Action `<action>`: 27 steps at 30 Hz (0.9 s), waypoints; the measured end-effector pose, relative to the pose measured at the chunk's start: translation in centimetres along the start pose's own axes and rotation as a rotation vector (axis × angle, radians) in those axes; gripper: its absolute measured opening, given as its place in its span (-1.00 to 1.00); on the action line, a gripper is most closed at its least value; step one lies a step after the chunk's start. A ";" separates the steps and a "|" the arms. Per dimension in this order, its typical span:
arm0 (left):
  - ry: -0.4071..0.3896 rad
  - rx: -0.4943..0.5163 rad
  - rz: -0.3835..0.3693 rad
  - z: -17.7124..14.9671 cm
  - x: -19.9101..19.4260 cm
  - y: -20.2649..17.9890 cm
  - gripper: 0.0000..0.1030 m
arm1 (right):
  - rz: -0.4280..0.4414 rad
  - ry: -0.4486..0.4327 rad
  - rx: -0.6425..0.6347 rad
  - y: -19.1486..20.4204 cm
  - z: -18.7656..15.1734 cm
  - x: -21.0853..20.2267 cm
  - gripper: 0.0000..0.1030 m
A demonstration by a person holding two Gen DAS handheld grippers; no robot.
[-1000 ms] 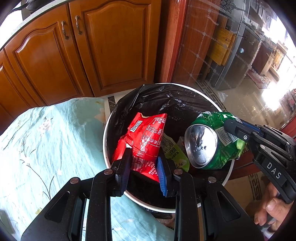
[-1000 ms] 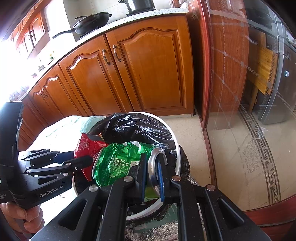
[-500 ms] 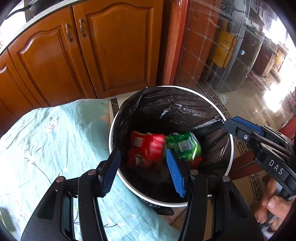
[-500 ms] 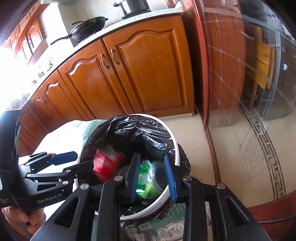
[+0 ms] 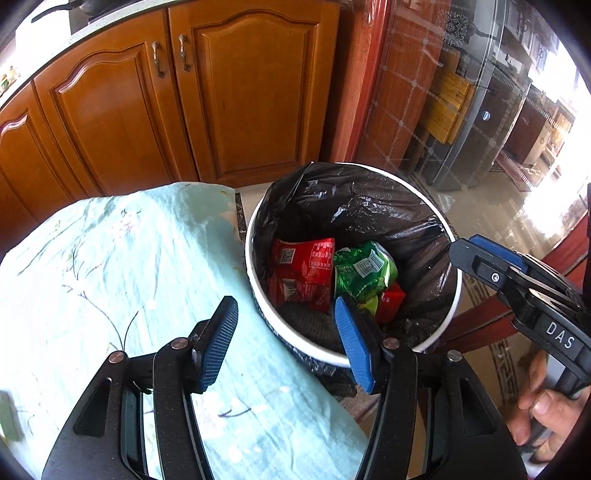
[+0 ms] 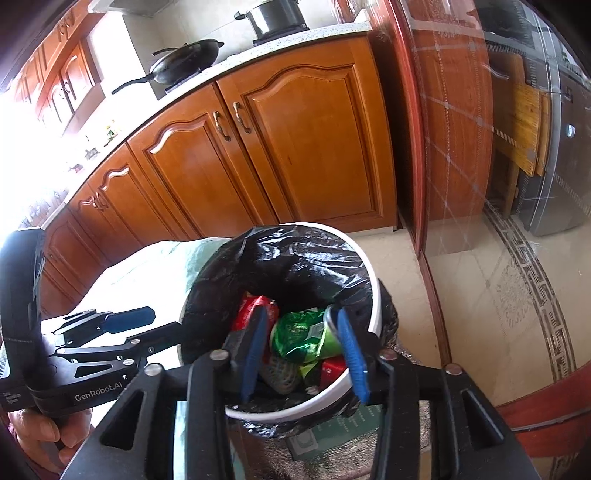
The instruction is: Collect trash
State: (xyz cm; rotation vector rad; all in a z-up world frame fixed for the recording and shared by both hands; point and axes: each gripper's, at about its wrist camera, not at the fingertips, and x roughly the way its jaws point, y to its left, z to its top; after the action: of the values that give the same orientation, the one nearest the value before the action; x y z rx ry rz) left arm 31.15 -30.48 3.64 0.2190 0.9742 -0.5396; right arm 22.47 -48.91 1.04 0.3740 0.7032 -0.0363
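White round bin (image 5: 255, 295), lined with a black plastic bag (image 5: 369, 210), standing on the tiled floor (image 6: 480, 288) just beside the edge of a worktop covered with a pale blue floral cloth (image 5: 122, 258). Contents, lying at the bottom of the bag: one red snack wrapper (image 5: 303, 273), one crumpled green wrapper (image 5: 364, 273) touching its right side, a smaller red piece (image 5: 391, 301) below the green one, and a dark mesh-like item (image 5: 303, 321) partly under the red wrapper; what that item is cannot be told. Left gripper (image 5: 286, 341): held above the worktop edge and the near rim of the bin, blue-padded fingers (image 5: 218, 343) parted, having just been opening, nothing between them. Right gripper (image 6: 301, 354): held over the bin mouth, fingers (image 6: 352, 354) likewise spread apart after just opening, no pad pressing on anything; the green wrapper shows below, in the gap. A hand (image 5: 543, 417) grips the right gripper's handle; another hand (image 6: 48, 432) holds the left one. Background: brown wooden cabinet doors (image 6: 306, 140), a dark pan (image 6: 184, 61) and a metal pot (image 6: 275, 16) on the kitchen counter above them.
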 end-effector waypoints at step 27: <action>-0.209 -0.200 0.068 -15.6 -10.2 4.9 0.31 | 0.086 -0.154 0.037 6.7 -11.5 -7.5 0.54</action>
State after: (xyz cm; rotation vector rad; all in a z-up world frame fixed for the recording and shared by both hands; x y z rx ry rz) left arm 17.85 -16.50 3.20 0.0154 0.8074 -0.3904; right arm 10.66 -39.34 -0.04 0.4322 0.5345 0.0035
